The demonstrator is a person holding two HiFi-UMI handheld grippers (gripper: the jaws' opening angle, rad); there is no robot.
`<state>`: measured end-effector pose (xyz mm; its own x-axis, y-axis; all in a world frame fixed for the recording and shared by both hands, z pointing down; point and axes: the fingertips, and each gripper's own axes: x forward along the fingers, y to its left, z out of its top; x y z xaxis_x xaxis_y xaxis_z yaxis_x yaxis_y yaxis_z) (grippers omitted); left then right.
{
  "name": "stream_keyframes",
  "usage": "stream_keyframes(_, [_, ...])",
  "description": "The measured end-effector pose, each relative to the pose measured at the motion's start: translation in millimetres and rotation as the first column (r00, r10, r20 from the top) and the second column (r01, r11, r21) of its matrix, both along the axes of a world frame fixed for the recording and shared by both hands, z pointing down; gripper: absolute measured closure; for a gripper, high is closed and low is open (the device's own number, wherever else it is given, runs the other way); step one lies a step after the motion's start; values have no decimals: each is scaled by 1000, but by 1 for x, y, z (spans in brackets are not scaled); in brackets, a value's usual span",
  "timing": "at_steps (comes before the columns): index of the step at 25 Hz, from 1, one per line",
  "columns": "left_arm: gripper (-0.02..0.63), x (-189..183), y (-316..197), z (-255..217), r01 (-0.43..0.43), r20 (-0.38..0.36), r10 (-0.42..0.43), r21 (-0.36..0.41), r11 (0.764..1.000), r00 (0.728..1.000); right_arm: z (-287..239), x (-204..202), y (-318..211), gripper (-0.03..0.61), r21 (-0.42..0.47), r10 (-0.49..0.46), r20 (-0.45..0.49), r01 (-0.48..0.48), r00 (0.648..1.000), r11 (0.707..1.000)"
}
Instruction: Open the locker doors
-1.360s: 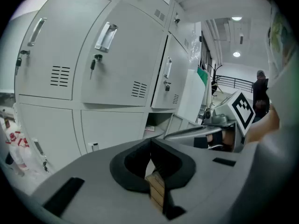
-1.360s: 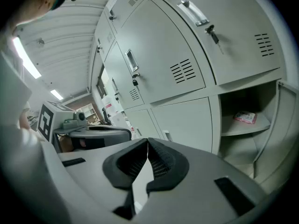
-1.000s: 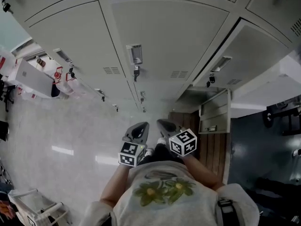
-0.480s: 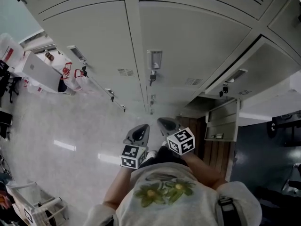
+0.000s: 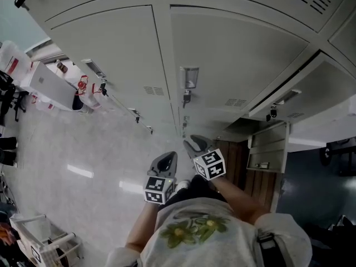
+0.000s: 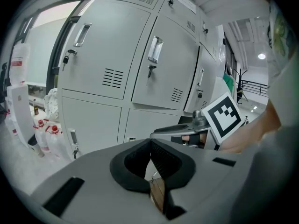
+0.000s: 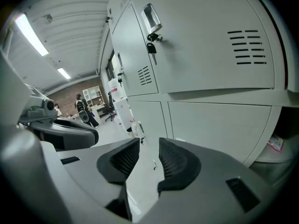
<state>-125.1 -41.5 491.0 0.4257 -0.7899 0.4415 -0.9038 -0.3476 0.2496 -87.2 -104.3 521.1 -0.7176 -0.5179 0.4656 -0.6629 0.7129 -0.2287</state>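
While you stand before the locker bank (image 5: 111,49), the step in hand is judged to be the approach to the next shut door; neither tool touches a door yet. Take the middle door (image 5: 245,54) as the landmark: it is shut. Below and to the right of the middle door an open door (image 5: 268,147) hangs swung out, so part of the task looks done. Below the middle door, close to your body, both tools are held side by side, well apart from it. Your right tool (image 5: 196,144) is the nearer to the middle door. Its jaws have just been opening and stand spread, with nothing between them. Your left tool (image 5: 165,161) sits just left of it, jaws pressed together at the tips and pinching nothing. At the left edge of the middle door are the handle (image 5: 189,78) and, just under it, the key (image 5: 186,98).

The next move probably calls for raising the right tool to that handle, setting the spread jaws round the pull, closing them and drawing the door outward. Whether the key must turn first cannot be told.

Only the head view shows the open door and both tools together. Only the right gripper view shows the gap between the right tool's pads (image 7: 175,158), and a person (image 7: 83,107) far beyond the middle door. Only the left gripper view shows the left tool's pads (image 6: 163,160) meeting, and bottles (image 6: 44,127) on the floor (image 6: 16,146) left of the middle door.
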Motion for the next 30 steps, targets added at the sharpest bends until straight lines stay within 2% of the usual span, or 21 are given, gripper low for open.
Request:
stream_keyframes(16, [586,-9,-6,22,36,-10,-36,-14,999,999,58,-20,-35,411,-75,42,-18,-44,999,996])
stream_keyframes(22, [586,-14,-5,32,45,-17,-45,-17,999,999,74,-20,-48,411,-52,72,-26,-73,997,996])
stream_keyframes(30, [586,-22,2,49,49,-5,-49,-44,998,999,103,-26,-63,411,-26,75,-84,-78,994,997])
